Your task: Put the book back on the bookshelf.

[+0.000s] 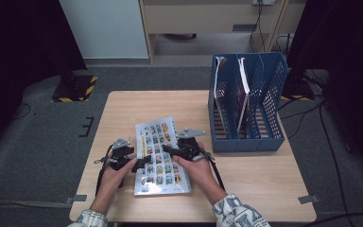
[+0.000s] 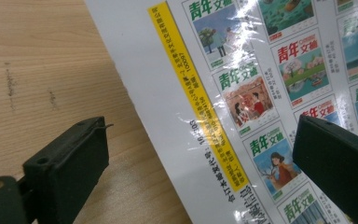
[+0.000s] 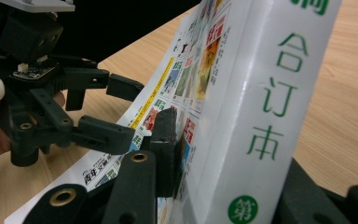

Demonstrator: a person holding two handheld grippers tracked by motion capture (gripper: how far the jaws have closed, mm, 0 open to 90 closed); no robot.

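Observation:
A thick white bound volume [image 1: 157,142] with rows of small colourful cover pictures lies on the wooden table [image 1: 260,179]. My right gripper [image 1: 169,150] is shut on its right edge: in the right gripper view [image 3: 228,158] one pad presses on the printed cover and the other jaw sits behind the spine [image 3: 265,93] with green characters. My left gripper [image 1: 142,163] is at the book's left edge, open. In the left gripper view [image 2: 200,158] its jaws stand wide apart, one over bare wood, one over the cover [image 2: 242,84], touching nothing. It also appears in the right gripper view [image 3: 116,107].
A blue multi-slot file holder [image 1: 269,137] stands at the table's right side, with books upright in its left slots. Bare table lies in front of the book and to the left. Grey carpet surrounds the table.

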